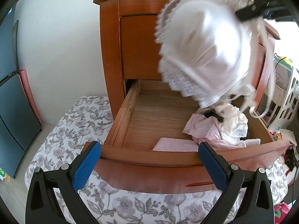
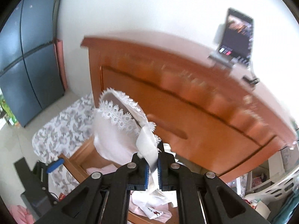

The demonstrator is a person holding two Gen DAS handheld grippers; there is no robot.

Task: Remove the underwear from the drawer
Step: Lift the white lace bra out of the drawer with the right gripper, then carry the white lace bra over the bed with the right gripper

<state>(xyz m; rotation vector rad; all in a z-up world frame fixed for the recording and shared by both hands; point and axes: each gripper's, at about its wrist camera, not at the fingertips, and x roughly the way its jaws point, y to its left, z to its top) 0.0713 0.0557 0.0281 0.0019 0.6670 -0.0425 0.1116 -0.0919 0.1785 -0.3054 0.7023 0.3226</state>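
Underwear [image 2: 119, 128], white lace, hangs above open drawer [image 1: 149, 158], pinched in right gripper [image 2: 153, 165]; left gripper [image 1: 149, 160] wide open, empty, at drawer front.

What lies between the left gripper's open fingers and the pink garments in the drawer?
Only the drawer's wooden front panel, in the left wrist view; left gripper open, pink garments behind it.

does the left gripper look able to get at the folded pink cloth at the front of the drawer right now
Probably yes. The left gripper is open and empty at the drawer front, and the folded pink cloth lies uncovered just behind that front panel. The white lace bra hangs higher, clamped in the right gripper.
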